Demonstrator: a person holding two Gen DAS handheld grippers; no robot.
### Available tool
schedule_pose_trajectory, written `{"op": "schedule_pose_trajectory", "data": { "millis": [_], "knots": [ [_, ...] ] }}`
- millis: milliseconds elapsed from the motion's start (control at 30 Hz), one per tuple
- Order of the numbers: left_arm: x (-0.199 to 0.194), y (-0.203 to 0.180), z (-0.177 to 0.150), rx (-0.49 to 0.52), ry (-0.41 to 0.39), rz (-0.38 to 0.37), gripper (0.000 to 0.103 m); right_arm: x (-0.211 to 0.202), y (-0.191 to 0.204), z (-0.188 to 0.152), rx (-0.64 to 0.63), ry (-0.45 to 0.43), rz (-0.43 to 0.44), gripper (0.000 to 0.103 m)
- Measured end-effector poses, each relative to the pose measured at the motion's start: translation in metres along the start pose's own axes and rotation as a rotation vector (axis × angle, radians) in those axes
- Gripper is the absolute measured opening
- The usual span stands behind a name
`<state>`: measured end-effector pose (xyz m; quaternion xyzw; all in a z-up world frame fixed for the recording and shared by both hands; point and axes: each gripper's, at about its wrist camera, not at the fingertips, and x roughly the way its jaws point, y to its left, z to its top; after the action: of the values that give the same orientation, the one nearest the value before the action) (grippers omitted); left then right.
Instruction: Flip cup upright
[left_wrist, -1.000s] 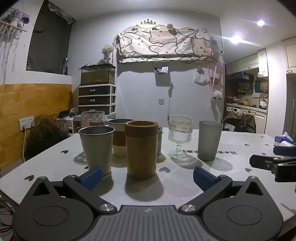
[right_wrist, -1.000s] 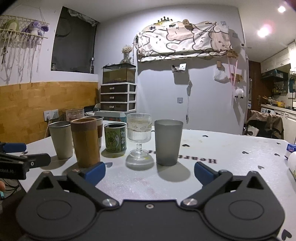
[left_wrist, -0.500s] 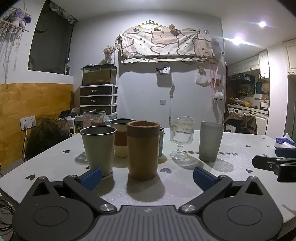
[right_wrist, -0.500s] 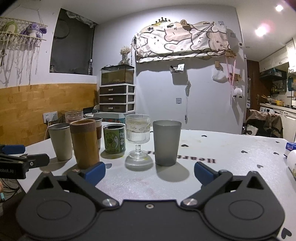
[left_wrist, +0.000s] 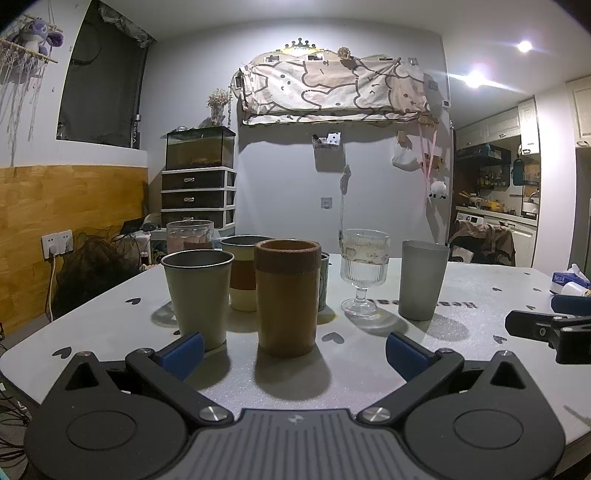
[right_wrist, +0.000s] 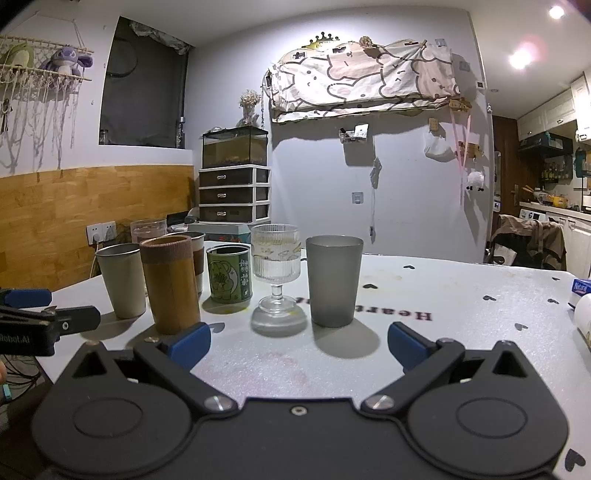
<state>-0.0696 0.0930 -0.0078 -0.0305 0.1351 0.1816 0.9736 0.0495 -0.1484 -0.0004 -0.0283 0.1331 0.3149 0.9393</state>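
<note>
White table (right_wrist: 443, 288) holds upright grey cup (right_wrist: 335, 280); both grippers (left_wrist: 293, 345) (right_wrist: 299, 341) spread, empty.

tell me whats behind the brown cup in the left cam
Behind the brown cup in the left wrist view stand a cream cup with a brown band and a green can, both largely covered by it. Their full shapes are hidden.

Grey far wall (left_wrist: 288, 192) with a patterned cloth (left_wrist: 332, 88) hung high; wood panelling (left_wrist: 66, 218) at left, a drawer unit (left_wrist: 197, 197) beside it (tank on top), ceiling lights (left_wrist: 476, 79) glaring right
</note>
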Motion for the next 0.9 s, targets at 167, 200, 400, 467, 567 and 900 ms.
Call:
{"op": "schedule_pose_trajectory", "data": {
  "millis": [167,200,400,467,567,900],
  "knots": [
    [0.0004,0.0005,-0.0001,0.000,0.002,0.003,0.103,-0.0001,-0.0001,0.0000,0.000,0.000,0.001,0.103],
    [0.0005,0.0007,-0.0001,0.000,0.002,0.003,0.103,0.0000,0.0001,-0.0001,0.000,0.000,0.001,0.103],
    [0.0004,0.0008,-0.0001,0.000,0.002,0.003,0.103,0.0003,0.0001,-0.0003,0.001,0.001,0.002,0.103],
    [0.0004,0.0007,0.0000,0.000,0.001,0.003,0.103,0.0003,0.0003,-0.0002,0.000,0.000,0.001,0.103],
    [0.0008,0.0015,-0.0002,0.001,0.002,0.004,0.103,0.0004,0.0004,-0.0002,0.001,0.001,0.001,0.103],
    [0.0019,0.0029,-0.0001,0.001,0.003,0.008,0.103,-0.0001,0.0024,0.0006,0.000,-0.005,0.008,0.103]
  ]
}}
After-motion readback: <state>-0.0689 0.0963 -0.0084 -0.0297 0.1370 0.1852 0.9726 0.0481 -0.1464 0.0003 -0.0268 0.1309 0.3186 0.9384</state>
